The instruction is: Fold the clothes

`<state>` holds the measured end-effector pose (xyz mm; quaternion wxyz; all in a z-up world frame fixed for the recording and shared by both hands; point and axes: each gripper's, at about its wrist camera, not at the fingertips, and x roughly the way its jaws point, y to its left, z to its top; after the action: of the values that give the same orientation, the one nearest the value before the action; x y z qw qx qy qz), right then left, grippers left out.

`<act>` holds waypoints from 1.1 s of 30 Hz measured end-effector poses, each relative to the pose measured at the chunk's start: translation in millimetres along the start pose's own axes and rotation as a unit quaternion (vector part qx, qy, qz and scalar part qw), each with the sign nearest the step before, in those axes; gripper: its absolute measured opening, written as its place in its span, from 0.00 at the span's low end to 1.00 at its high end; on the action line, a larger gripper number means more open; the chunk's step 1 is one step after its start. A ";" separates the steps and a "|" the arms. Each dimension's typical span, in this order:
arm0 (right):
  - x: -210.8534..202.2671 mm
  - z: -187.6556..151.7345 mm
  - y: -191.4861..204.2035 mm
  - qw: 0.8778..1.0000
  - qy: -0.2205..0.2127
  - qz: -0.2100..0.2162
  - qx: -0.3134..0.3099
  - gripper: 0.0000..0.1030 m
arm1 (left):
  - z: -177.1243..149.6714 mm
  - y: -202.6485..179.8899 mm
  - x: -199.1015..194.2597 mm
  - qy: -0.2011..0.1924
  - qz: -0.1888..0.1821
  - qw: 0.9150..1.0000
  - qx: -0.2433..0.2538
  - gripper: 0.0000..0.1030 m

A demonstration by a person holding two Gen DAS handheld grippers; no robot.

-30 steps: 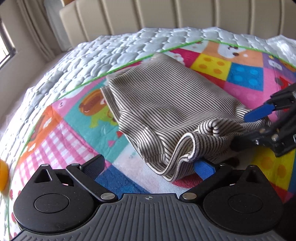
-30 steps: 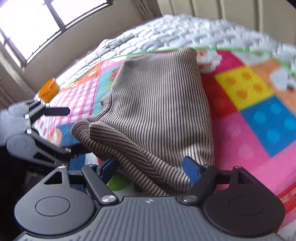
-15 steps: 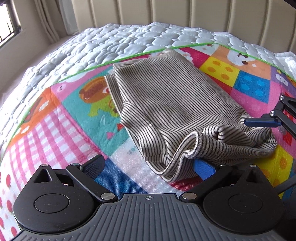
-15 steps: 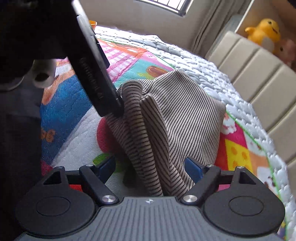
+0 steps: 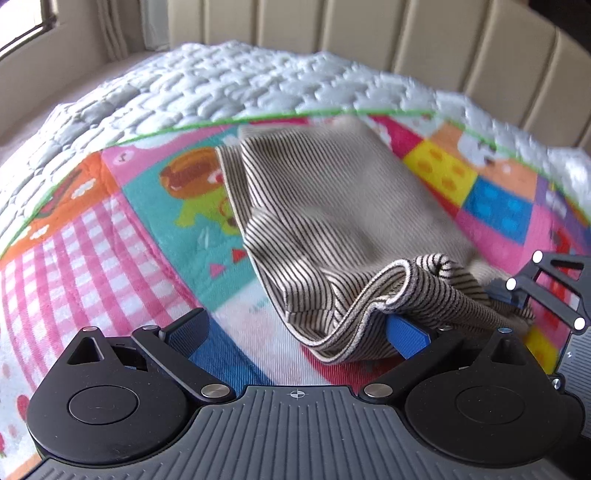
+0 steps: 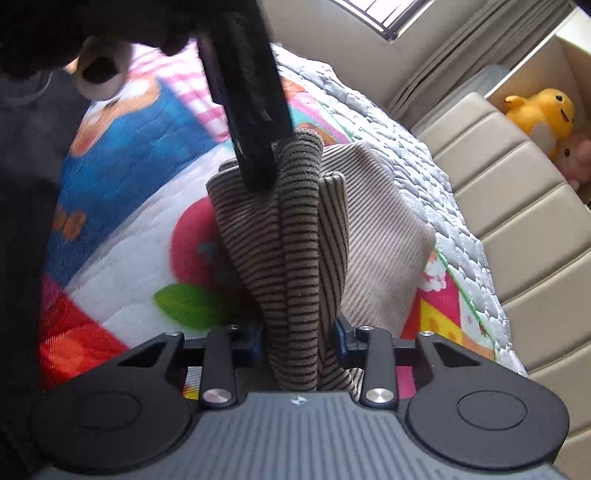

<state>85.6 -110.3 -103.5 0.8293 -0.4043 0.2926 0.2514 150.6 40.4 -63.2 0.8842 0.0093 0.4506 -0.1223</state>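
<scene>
A beige garment with thin dark stripes lies folded on a colourful play mat. My left gripper is open; the garment's bunched near hem rests on its right finger. My right gripper is shut on the bunched near edge of the garment. It shows at the right edge of the left wrist view. The left gripper's finger crosses the top of the right wrist view, touching the cloth.
A white quilted mattress lies under the mat. A beige padded headboard stands behind. Plush toys sit on a shelf by the headboard. A window and curtain are at the far side.
My right gripper has closed from open onto the garment's bunched edge and swung round beside the left one. The left gripper stays open and has drawn closer to the hem.
</scene>
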 end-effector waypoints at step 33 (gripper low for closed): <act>89.5 68.1 -69.3 0.977 0.009 0.078 -0.198 0.10 | 47.4 52.2 18.9 -0.079 -0.149 0.986 0.016 1.00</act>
<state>212.9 -76.4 -94.6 0.7078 -0.5388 0.2750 0.3648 210.7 81.1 -55.1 0.8889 -0.0538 0.3734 -0.2597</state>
